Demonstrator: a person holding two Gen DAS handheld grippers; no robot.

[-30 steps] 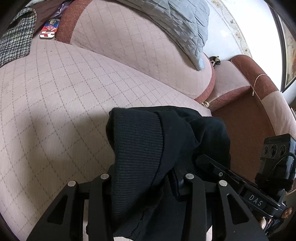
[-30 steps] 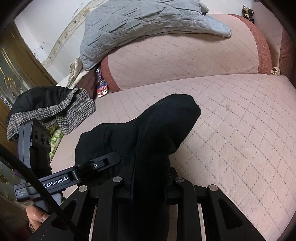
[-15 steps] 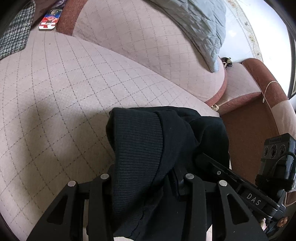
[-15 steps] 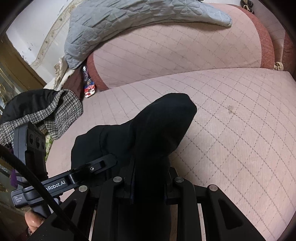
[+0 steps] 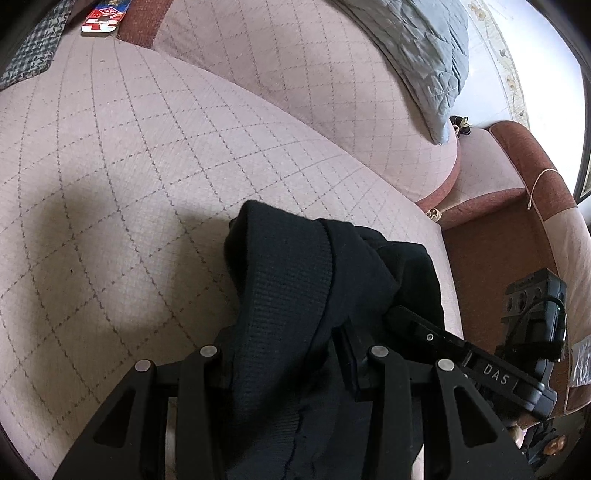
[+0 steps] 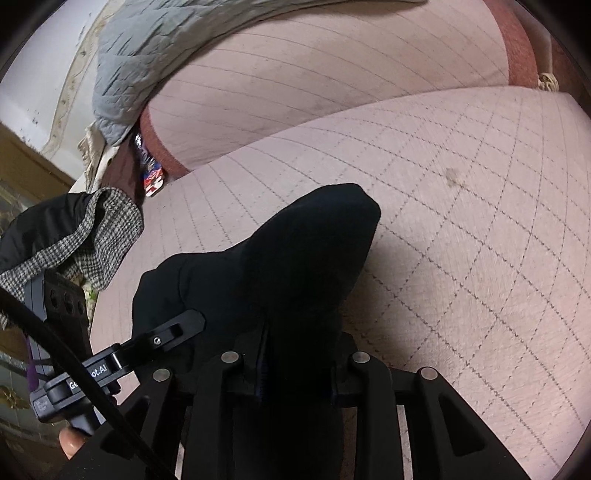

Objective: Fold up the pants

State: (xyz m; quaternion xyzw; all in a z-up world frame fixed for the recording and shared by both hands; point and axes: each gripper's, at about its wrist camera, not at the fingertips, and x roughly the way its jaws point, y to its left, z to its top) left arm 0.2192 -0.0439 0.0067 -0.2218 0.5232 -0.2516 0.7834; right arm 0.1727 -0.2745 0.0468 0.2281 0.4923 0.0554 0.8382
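Observation:
The black pants (image 5: 295, 295) hang bunched between my two grippers above the pink quilted sofa seat (image 5: 129, 184). My left gripper (image 5: 291, 365) is shut on the ribbed waistband end of the pants. My right gripper (image 6: 295, 365) is shut on another black fold of the pants (image 6: 295, 258). The cloth drapes over both pairs of fingers and hides their tips. The right gripper shows in the left wrist view (image 5: 491, 373) at the lower right. The left gripper shows in the right wrist view (image 6: 110, 369) at the lower left.
A grey quilted blanket (image 5: 417, 48) lies over the sofa backrest (image 6: 332, 81). A houndstooth and black garment (image 6: 74, 236) lies at the seat's left end. A small red and blue packet (image 5: 105, 18) sits at the seat's back. A brown armrest (image 5: 532, 173) stands on the right.
Both grippers have moved forward and lower over the seat with the pants held; the backrest and blanket have shifted up and out of the views.

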